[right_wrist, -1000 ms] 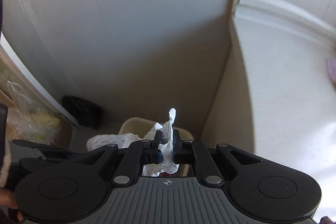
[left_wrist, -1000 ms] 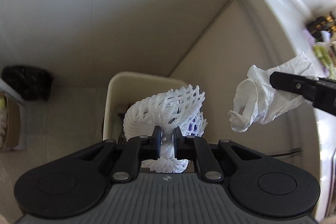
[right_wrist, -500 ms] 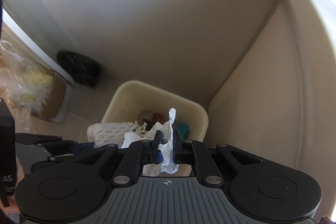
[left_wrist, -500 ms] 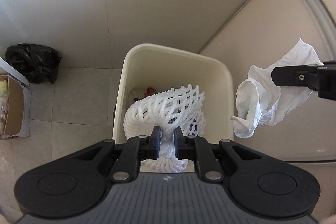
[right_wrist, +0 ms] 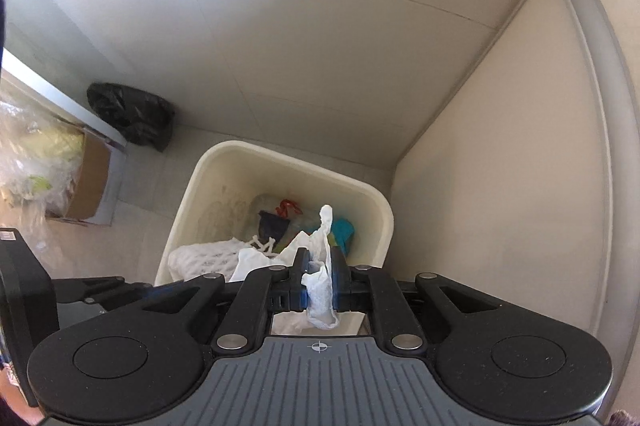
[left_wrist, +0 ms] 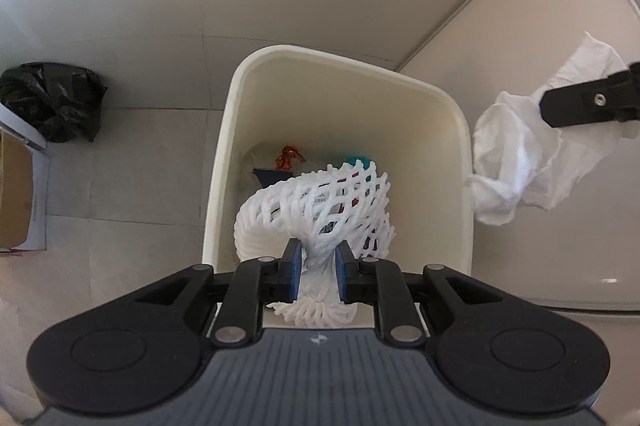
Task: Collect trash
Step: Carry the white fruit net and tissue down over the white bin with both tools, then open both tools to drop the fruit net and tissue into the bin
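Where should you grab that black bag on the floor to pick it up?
Probably at the crumpled top of the black bag, coming straight down from above. It slumps on the floor beside the bin as a soft heap with folds bunched on top, so tongs could pinch a fold there. Its sides look smooth and baggy, and a wall stands behind it.
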The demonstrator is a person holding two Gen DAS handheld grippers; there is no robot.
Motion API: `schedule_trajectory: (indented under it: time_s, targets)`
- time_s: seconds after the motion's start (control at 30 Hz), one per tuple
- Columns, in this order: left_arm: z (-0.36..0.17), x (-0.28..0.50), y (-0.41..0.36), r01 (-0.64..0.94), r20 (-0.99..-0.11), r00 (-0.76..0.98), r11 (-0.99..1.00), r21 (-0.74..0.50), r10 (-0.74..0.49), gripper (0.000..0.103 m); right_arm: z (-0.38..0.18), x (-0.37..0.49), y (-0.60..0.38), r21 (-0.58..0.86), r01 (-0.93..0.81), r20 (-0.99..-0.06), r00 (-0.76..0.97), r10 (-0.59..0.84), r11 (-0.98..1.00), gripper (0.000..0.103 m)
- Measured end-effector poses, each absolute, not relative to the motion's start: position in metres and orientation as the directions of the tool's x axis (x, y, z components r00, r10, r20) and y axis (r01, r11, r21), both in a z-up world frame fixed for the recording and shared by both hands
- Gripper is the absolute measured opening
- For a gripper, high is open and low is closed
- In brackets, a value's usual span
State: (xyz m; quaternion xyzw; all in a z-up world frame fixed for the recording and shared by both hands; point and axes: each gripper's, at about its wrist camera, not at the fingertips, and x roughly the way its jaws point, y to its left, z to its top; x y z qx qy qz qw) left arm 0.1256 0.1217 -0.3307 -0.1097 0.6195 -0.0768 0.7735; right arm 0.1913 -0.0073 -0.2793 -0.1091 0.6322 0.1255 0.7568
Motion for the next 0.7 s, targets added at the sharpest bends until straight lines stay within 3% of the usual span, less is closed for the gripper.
schedule_trajectory:
  time_s: [0.17, 0.27, 0.33, 0.4, 0.7]
  targets:
    - [-0.327, 0.123, 0.126, -0.021, -0.93, 0.243, 0.957, -0.288, -0.275, 0.019, -0.276, 0.191, -0.009, -0.005, -0.32, -0.983, 0.177, 0.055, 0.947, 0.014]
    - [-0.324, 0.119, 0.126, -0.021, -0.931, 0.249, 0.959, -0.281, -0.267, 0.03, -0.274, 0.191, -0.012, 0.028, -0.276, -0.982, 0.171, 0.078, 0.961, 0.018]
    - [-0.324, 0.116, 0.128, -0.023, -0.934, 0.249, 0.962, -0.272, -0.258, 0.037, -0.274, 0.192, -0.016, 0.062, -0.226, -0.983, 0.157, 0.099, 0.972, 0.04]
    - [-0.323, 0.114, 0.129, -0.023, -0.936, 0.241, 0.962, -0.271, -0.258, 0.041, -0.272, 0.193, -0.02, 0.085, -0.199, -0.98, 0.163, 0.118, 0.976, 0.051]
    - [-0.317, 0.107, 0.132, -0.024, -0.936, 0.246, 0.963, -0.267, -0.254, 0.06, -0.264, 0.19, -0.013, 0.071, -0.246, -0.981, 0.16, 0.113, 0.967, 0.052]
